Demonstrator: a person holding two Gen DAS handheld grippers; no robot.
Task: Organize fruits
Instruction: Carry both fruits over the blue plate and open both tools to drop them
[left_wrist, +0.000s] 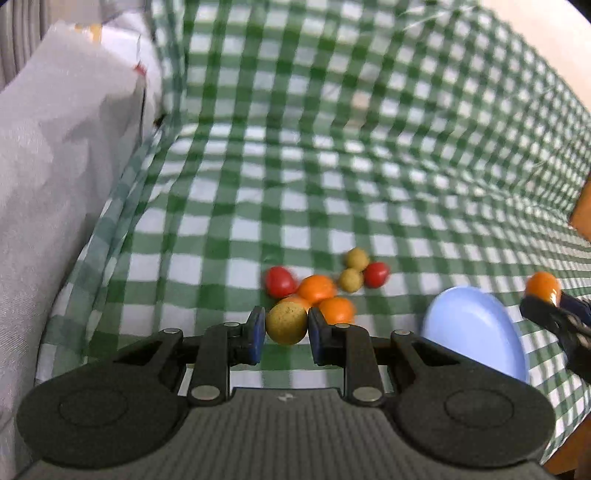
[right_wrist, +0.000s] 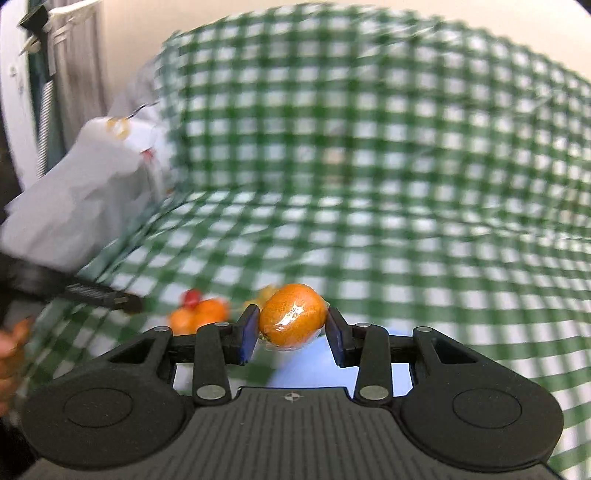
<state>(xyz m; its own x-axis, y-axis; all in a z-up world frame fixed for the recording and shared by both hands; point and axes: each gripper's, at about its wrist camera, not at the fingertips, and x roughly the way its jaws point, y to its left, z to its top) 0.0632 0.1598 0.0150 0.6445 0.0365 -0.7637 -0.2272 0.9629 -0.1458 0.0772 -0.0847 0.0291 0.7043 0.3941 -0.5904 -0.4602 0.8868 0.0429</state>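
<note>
Left claw (left_wrist: 286, 326) clamped on a yellow-green fruit (left_wrist: 286, 324); right claw (right_wrist: 291, 325) clamped on an orange (right_wrist: 293, 314). Carry both over the plate (left_wrist: 476, 328), beside the pile (left_wrist: 325, 284). Lower gently, release low.

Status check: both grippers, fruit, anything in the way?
Left gripper shut on yellow-green fruit. Right gripper shut on orange. Fruit pile waits beside blue plate. Nothing blocking.

Four oranges (left_wrist: 317, 288), three yellow-green fruits (left_wrist: 286, 324), two red fruits (left_wrist: 280, 281), one blue plate (left_wrist: 476, 328)
</note>
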